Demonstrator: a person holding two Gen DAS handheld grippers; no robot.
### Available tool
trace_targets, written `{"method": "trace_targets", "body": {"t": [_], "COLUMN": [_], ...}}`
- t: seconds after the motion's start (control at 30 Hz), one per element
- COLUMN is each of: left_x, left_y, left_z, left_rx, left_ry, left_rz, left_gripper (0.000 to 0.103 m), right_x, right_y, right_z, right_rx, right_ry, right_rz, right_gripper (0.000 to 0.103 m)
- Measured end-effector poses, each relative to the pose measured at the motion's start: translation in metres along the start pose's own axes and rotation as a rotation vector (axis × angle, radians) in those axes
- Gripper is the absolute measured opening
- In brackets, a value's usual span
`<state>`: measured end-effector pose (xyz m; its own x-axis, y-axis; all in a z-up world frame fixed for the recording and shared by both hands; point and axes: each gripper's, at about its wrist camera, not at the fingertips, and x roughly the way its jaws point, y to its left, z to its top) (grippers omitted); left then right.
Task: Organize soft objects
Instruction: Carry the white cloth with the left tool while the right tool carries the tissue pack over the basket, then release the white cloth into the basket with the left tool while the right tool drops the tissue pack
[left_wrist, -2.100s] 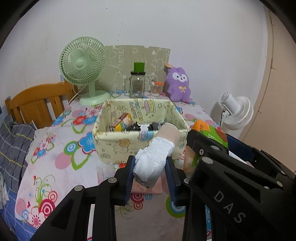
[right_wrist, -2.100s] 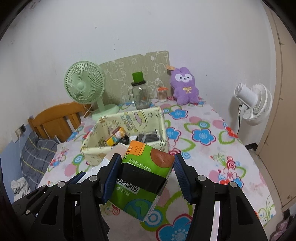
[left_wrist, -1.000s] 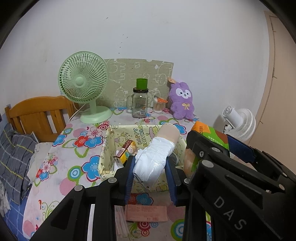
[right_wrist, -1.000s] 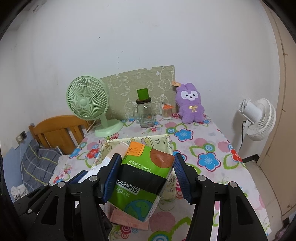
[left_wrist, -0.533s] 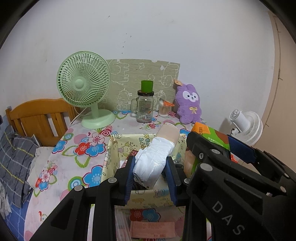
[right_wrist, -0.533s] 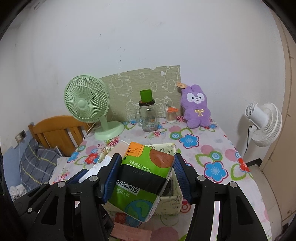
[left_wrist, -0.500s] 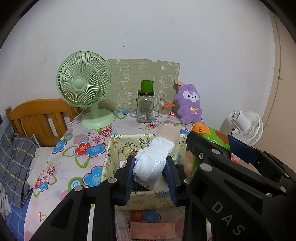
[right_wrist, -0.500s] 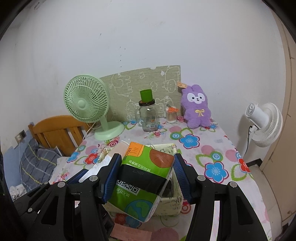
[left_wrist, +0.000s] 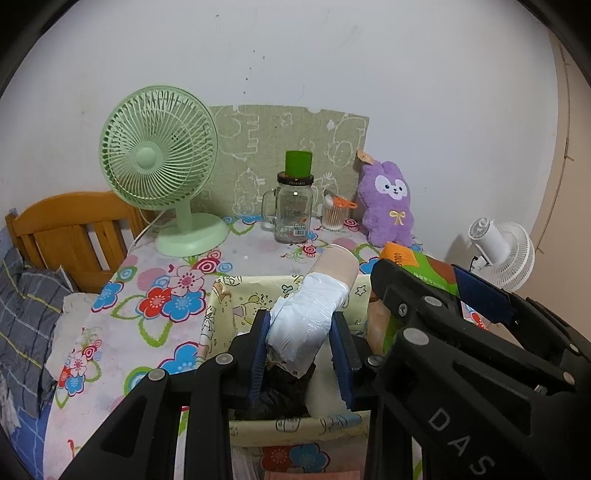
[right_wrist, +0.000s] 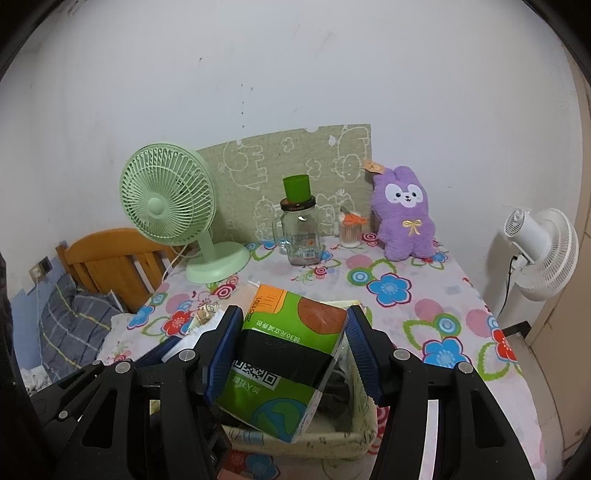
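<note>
My left gripper (left_wrist: 300, 332) is shut on a white soft roll with a beige end (left_wrist: 310, 310) and holds it over the open yellow fabric box (left_wrist: 218, 317). Something dark lies in the box under it. My right gripper (right_wrist: 293, 341) is shut on a green and black soft pack with a QR code (right_wrist: 284, 363), held just above the same box (right_wrist: 354, 439). The right gripper and its pack (left_wrist: 417, 262) also show at the right of the left wrist view.
On the flowered tablecloth (right_wrist: 436, 321) at the back stand a green fan (left_wrist: 162, 173), a glass jar with a green lid (left_wrist: 295, 210), a small cotton swab jar (left_wrist: 334, 216) and a purple plush rabbit (right_wrist: 404, 214). A wooden headboard (left_wrist: 70, 229) is left, a white fan (right_wrist: 539, 251) right.
Both grippers have moved forward and down with their loads, from short of the box to directly over it. Neither has let go.
</note>
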<state>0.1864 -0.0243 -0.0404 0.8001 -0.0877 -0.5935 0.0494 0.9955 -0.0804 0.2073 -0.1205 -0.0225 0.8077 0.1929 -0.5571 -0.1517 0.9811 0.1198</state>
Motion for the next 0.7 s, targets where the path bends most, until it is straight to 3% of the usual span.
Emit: {"method": "trace_targets", "body": {"t": [0.4,0.57,0.7], "left_x": [0.038,0.050,0.060], "left_y": [0.010,0.017,0.023], "left_z": [-0.001,-0.003,-0.005], "left_rx": [-0.034,-0.055,-0.069], "left_ry": [0.050,0.076,0.112], "left_rz": [0.007,0.029,0.051], "left_gripper": [0.034,0.038,0.049], "right_x": [0.042,0.057,0.069], "right_y": [-0.004,-0.002,0.001], "right_z": [-0.001,-0.004,-0.006], "right_rx": [0.006,0.010,-0.003], "right_ry": [0.059,0.082,0.095], "right_rz": [0.006,0.017,0.013], "right_gripper": [0.060,0.059,0.059]}}
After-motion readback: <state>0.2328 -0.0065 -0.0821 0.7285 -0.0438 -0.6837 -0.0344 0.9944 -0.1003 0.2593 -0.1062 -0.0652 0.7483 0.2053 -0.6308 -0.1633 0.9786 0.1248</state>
